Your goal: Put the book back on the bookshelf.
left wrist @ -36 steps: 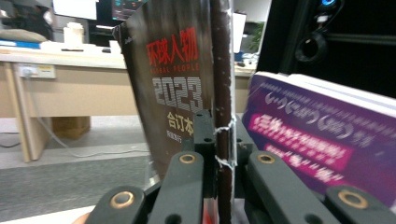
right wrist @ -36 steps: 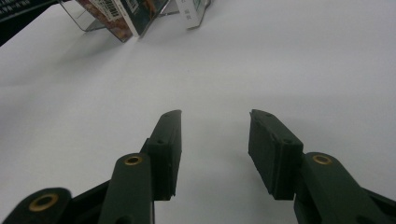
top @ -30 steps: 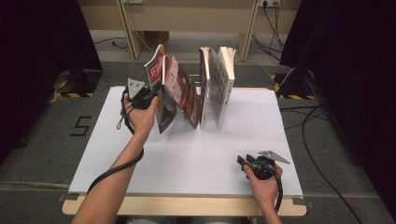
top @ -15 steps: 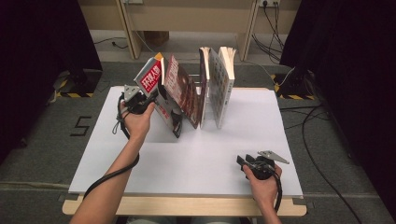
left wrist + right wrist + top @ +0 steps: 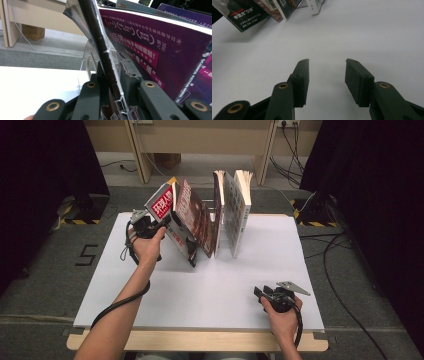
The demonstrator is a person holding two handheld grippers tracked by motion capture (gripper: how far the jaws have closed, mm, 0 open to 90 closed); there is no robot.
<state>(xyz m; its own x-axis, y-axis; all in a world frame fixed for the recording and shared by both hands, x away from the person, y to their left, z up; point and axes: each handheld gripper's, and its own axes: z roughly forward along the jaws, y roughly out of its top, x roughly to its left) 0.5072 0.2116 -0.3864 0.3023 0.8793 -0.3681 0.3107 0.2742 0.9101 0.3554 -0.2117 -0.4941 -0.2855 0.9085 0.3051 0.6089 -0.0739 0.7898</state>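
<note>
- Red-covered magazine [image 5: 167, 215] with white Chinese title characters on a red block; it leans left at the left end of the row of upright books on the white worktop [image 5: 210, 285].
- Purple back cover [image 5: 160, 47] just beside it: pink and white Chinese print, too slanted to read.
- Left hand-held gripper [image 5: 112, 72]: jaws just opened slightly, magazine edge between them; a second ago they were clamped tight and the magazine stood steeper.
- Right hand-held gripper [image 5: 327, 77]: jaws wide, empty, resting near the worktop's front right, unchanged.
</note>
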